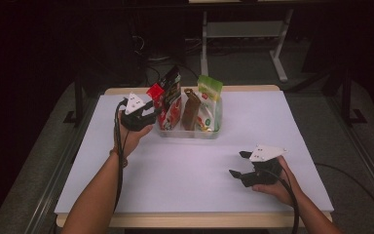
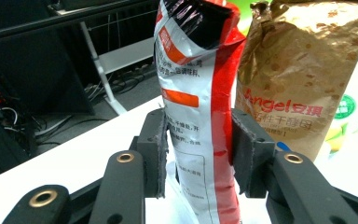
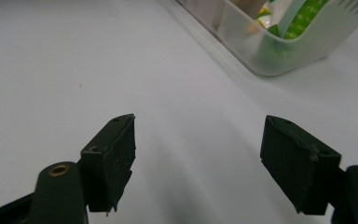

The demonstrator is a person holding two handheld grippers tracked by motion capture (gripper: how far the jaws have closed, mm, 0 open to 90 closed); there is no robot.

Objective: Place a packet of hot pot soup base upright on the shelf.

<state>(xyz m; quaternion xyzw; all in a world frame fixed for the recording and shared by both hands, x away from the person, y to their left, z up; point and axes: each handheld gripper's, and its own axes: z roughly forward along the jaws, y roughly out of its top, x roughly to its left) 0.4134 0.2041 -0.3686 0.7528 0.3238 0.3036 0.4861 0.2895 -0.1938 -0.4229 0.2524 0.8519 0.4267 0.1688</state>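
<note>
Your left gripper point(image 2: 198, 154) pinched the red-and-white snack pouch point(image 2: 200, 116) mid-height; it stood in the clear bin point(image 1: 190, 132) at the worktop's far edge. It likely was light, crinkly and slippery. Your right gripper point(image 3: 198, 163) rested wide open, empty.

High view overhead, facing forward; claw views close, sharing clear bin point(image 3: 279, 51).
</note>
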